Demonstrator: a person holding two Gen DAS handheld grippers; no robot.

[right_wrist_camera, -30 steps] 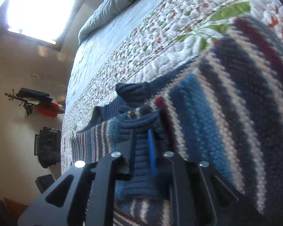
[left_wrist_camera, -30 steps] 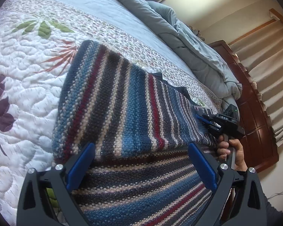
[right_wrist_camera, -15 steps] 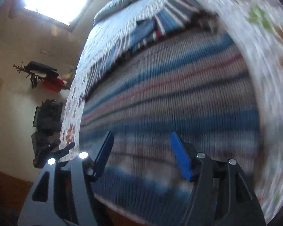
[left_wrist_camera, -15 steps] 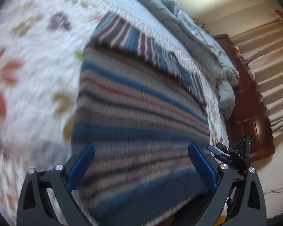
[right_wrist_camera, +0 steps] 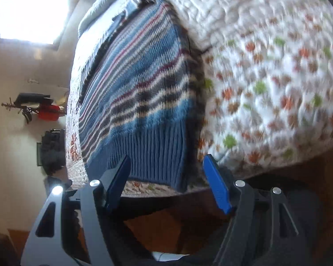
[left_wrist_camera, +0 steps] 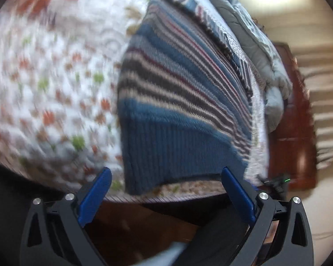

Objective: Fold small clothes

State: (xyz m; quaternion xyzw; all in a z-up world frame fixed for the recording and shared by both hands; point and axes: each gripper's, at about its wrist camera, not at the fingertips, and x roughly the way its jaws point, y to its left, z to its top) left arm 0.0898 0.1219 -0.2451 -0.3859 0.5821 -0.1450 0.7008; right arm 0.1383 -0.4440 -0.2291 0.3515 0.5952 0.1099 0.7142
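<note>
Both grippers stand empty over the near edge of the bed. In its own view the left gripper [left_wrist_camera: 166,194] has its blue pads [left_wrist_camera: 95,196] spread wide with nothing between them. The right gripper [right_wrist_camera: 167,180], in its own view, has just been opening its jaws; they now stand well apart, clear of the knit.

One striped sweater [left_wrist_camera: 179,102], blue, grey, cream and dark red, lies folded on the floral quilt [left_wrist_camera: 46,84], its ribbed blue hem reaching almost to the bed's near edge. Each view shows it once; the far part, with a striped piece sticking out beyond the fold, is blurred.

Only the left wrist view shows the dark wooden headboard [left_wrist_camera: 297,119], the bunched grey-blue duvet [left_wrist_camera: 262,51] along the far side of the bed, and a small green light low at the right. Only the right wrist view shows a bright window [right_wrist_camera: 31,8], a wall rack with a red item [right_wrist_camera: 47,112] hanging on it, and a dark object below that.

No writing or label can be read in either view.
</note>
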